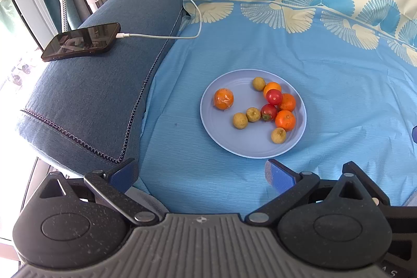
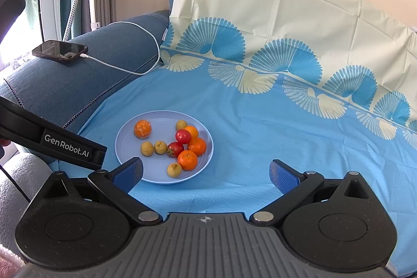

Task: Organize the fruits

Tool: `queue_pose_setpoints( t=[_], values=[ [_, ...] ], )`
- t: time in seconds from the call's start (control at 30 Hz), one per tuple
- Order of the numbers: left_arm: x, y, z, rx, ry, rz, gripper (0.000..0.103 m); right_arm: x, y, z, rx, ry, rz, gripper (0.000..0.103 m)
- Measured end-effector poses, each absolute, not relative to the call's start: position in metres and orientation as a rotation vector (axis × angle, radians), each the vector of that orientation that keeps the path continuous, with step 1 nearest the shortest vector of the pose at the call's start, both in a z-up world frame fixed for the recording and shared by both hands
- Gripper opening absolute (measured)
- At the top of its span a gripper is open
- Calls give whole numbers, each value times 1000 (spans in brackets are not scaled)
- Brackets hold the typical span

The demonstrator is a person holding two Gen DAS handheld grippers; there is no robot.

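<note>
While both claws hang back from the fruit with nothing in them, the left gripper (image 1: 202,173) and the right gripper (image 2: 206,172) each stand spread wide, blue pads well apart. All the fruit lies on a pale blue plate (image 1: 221,134) set on the blue patterned cloth (image 1: 325,95) over the sofa seat. One mandarin in clear wrap (image 1: 223,98) sits alone at the plate's left. Three bare mandarins (image 1: 285,119) crowd the right side, touching two cherry tomatoes (image 1: 274,96), and four small tan longans (image 1: 240,120) are scattered among them, mixed in kind. Whether this is a gathered plate or one awaiting sorting, the frames cannot settle.

I judge every piece light. The tomatoes are smooth, thin-skinned and apt to burst or squirt out under a hard pinch, so they should be taken gently across the widest part. The mandarins give a little; the longans are firm but roll freely. The wrapped one may slip inside its film. A phone (image 1: 80,41) on its white cable (image 1: 161,37) rests on the armrest, well apart
</note>
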State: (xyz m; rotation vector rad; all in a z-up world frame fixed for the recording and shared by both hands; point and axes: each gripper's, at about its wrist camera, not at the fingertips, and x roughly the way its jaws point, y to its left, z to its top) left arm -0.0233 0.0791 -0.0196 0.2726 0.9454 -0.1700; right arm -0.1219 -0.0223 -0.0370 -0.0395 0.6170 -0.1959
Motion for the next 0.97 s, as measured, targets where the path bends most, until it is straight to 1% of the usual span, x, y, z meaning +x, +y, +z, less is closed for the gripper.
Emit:
queue_pose_setpoints(
  t=[0.97],
  values=[
    [-20,82,-22,288,940,-147,103,-116,-21,-37,-39,622,-190,102]
  ],
)
